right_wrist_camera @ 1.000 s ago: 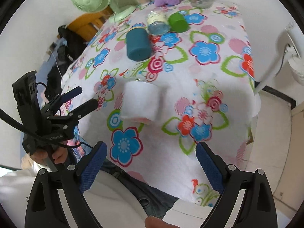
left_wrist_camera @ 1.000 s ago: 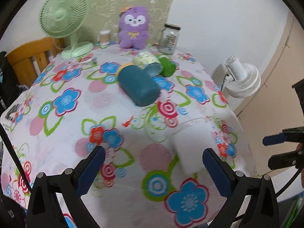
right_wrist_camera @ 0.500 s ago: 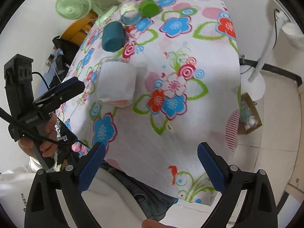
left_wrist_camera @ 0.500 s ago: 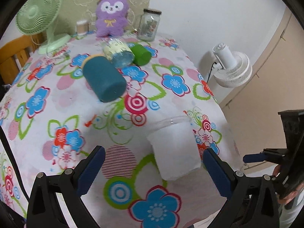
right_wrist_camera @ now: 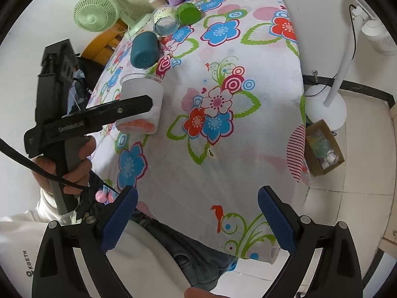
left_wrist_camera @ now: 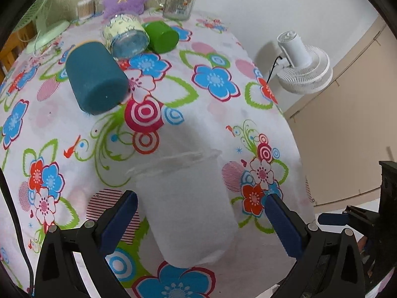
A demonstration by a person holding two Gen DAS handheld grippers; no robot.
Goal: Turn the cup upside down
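Straddling the frosted plastic cup [left_wrist_camera: 188,206] without contact, the left gripper [left_wrist_camera: 201,221] gapes wide; cup upright on the floral tablecloth [left_wrist_camera: 213,114] near its front edge; right gripper [right_wrist_camera: 196,218] likewise wide, empty.

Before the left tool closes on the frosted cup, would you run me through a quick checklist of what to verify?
1. Left tool open: ok.
2. Frosted cup between its fingers, upright, rim up: ok.
3. Fingers touching the cup: cannot tell.
4. Teal cup apart from the frosted cup: ok.
5. Right tool open, holding nothing, away from the cup: ok.
6. Cup empty: cannot tell.
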